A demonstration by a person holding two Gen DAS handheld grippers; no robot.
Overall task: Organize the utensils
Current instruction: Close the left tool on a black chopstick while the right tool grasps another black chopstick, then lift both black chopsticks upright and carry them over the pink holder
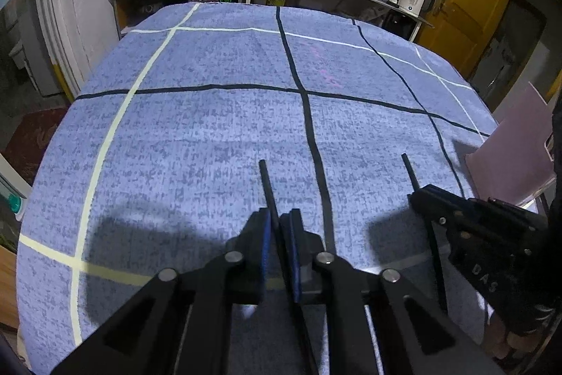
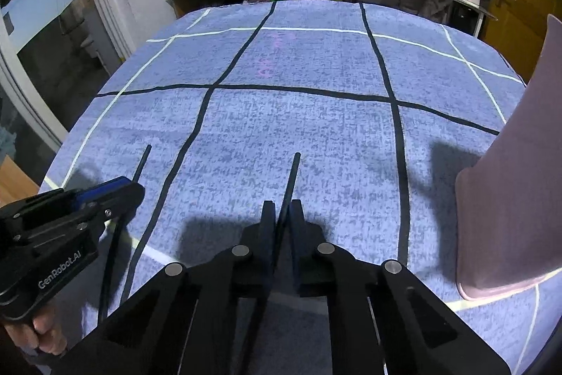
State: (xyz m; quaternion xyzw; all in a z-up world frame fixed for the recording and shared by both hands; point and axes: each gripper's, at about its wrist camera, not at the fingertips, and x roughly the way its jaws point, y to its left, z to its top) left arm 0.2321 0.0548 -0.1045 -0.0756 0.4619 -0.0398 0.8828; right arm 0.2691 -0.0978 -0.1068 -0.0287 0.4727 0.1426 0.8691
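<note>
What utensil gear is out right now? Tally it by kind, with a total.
Black chopsticks: 2, one clamped in the left tongs, one in the right tongs
Pink holder: 1, standing on the blue checked cloth
Total: 3

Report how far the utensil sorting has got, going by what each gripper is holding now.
Done: nothing visibly put away; the pink container's inside is hidden. In hand: the left gripper is shut on a black chopstick, the right gripper on a second chopstick, both above the blue tablecloth. Left: probably dropping both into the container.
</note>
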